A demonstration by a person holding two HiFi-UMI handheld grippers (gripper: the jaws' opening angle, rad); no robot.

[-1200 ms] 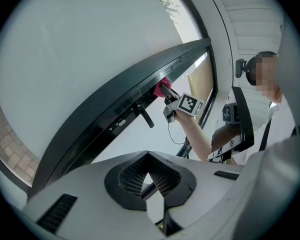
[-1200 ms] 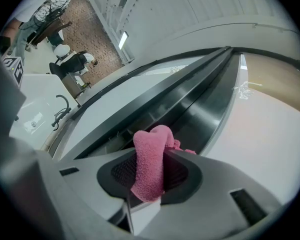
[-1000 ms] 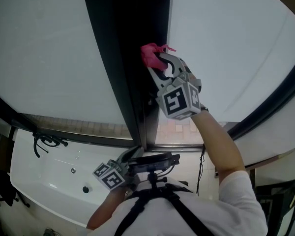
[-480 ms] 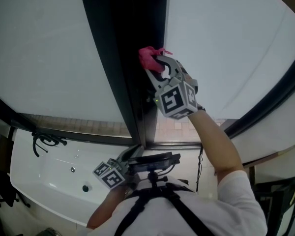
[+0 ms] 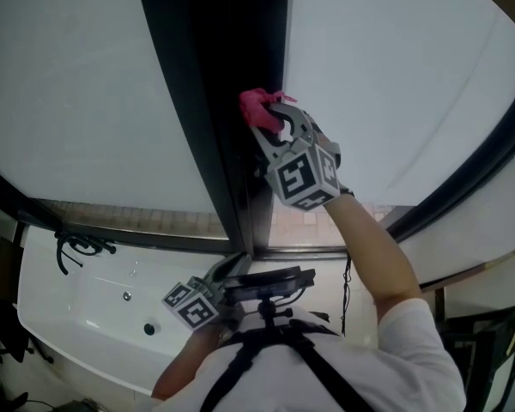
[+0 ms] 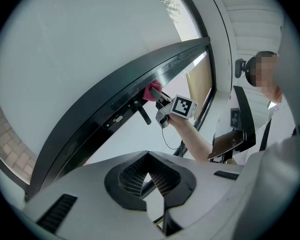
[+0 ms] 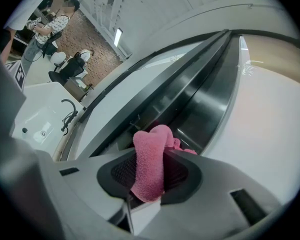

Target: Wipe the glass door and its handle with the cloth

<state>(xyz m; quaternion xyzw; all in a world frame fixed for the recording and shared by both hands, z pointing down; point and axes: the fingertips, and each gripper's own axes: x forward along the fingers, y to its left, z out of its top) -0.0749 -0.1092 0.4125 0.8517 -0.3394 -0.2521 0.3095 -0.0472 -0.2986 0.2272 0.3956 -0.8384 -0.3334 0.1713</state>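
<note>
My right gripper (image 5: 273, 120) is shut on a pink cloth (image 5: 256, 106) and presses it against the dark upright door frame (image 5: 219, 101) between the frosted glass panels (image 5: 395, 84). In the right gripper view the cloth (image 7: 150, 164) fills the space between the jaws of the right gripper (image 7: 150, 179), with the frame (image 7: 190, 104) just beyond. The left gripper view shows the cloth (image 6: 152, 91) just above a black lever handle (image 6: 141, 112). My left gripper (image 5: 227, 273) hangs low by my chest, and its jaws are shut on nothing (image 6: 148, 159).
A white basin (image 5: 94, 307) with a black tap (image 5: 81, 247) sits at the lower left. A second dark frame bar (image 5: 472, 170) runs diagonally at the right. Other people (image 7: 55, 19) are far off in the right gripper view.
My right gripper has slid a little down and left along the dark frame with the pink cloth. The left gripper has stayed put.
</note>
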